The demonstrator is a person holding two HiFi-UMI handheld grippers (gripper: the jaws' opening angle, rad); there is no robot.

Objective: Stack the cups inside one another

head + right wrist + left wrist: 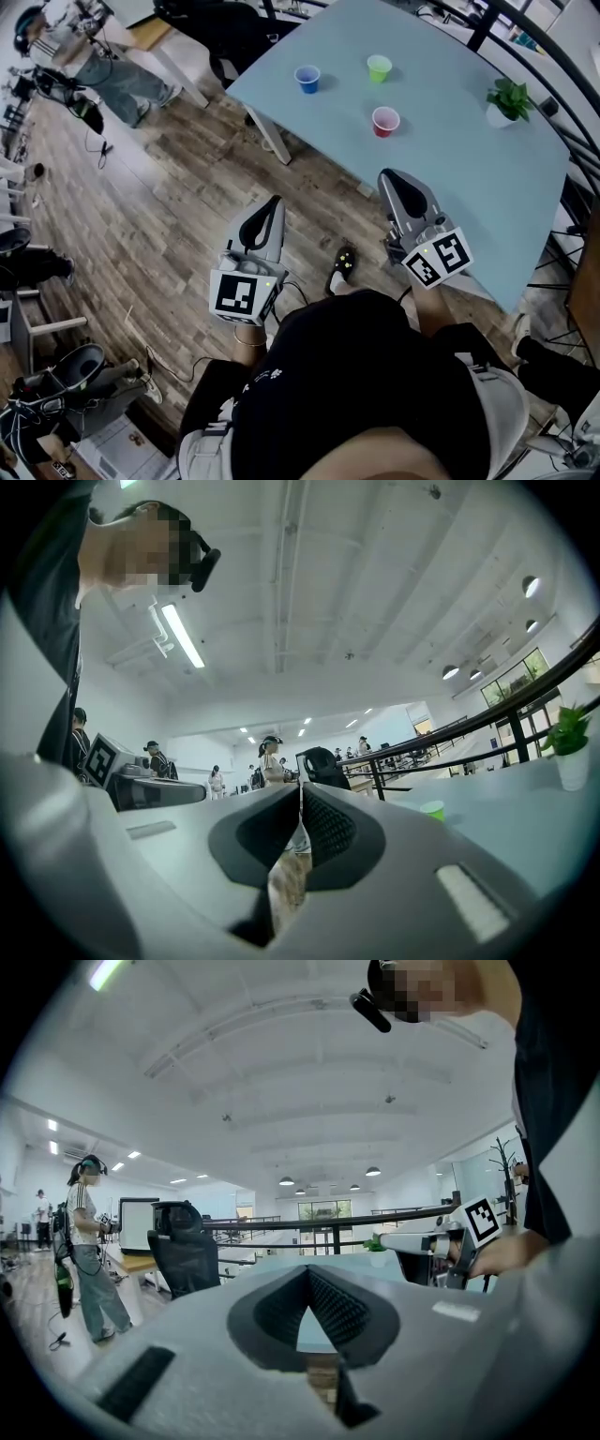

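Note:
Three cups stand apart and upright on the light blue table (487,187): a blue cup (307,79) at the left, a green cup (379,67) further back, and a red cup (385,122) nearest me. Both grippers hang short of the table's near edge, over the wooden floor. My left gripper (275,201) (307,1269) has its tips touching and holds nothing. My right gripper (387,175) (300,787) is shut and empty, closest to the red cup. The green cup (432,809) also shows low in the right gripper view.
A small potted plant (508,101) (567,752) sits at the table's right. A black office chair (225,37) stands behind the table's left corner. A person with a headset (94,66) stands far left. A dark railing (553,56) curves along the right.

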